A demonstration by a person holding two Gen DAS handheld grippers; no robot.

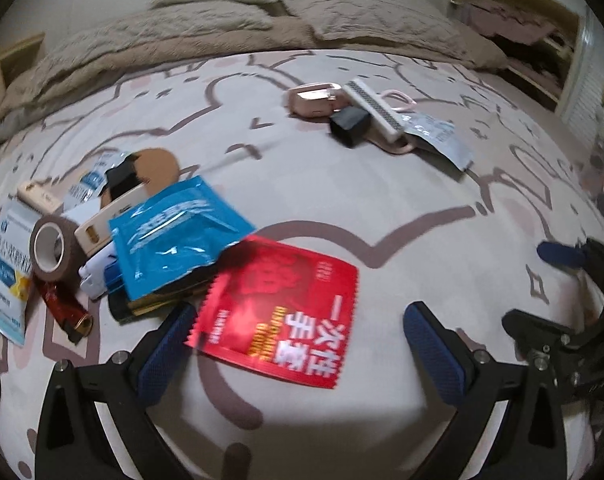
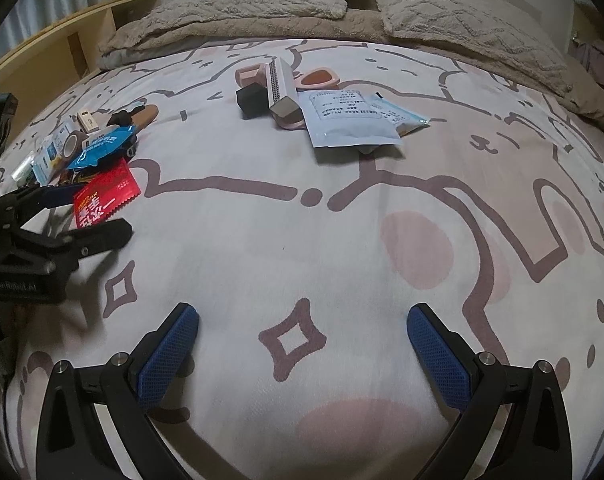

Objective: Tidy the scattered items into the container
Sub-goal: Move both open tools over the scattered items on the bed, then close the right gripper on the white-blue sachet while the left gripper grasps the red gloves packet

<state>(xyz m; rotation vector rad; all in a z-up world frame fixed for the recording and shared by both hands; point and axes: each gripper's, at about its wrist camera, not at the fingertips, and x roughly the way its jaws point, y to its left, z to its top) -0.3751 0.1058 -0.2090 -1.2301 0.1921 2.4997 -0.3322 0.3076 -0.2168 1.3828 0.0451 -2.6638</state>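
Items lie scattered on a patterned bed sheet point(image 1: 341, 184). My left gripper point(image 1: 298, 320) is open just above a red packet point(image 1: 278, 312), its fingers on either side of it. Beside it lie a blue packet point(image 1: 174, 232), a brown tape roll point(image 1: 50, 248) and a red-gold tube point(image 1: 64, 306). A second pile farther off holds a pink case point(image 1: 313, 98), a black cube point(image 1: 349, 125) and a white comb-like bar point(image 1: 375, 110). My right gripper point(image 2: 302, 332) is open and empty over bare sheet; the left gripper point(image 2: 90, 212) shows at its left. No container is in view.
A white pouch point(image 2: 349, 120) lies by the far pile point(image 2: 270, 92). A beige blanket and pillows point(image 2: 302, 4) lie at the bed's head. A wooden shelf point(image 2: 62, 40) stands on the left and another shelf point(image 1: 513, 36) on the right.
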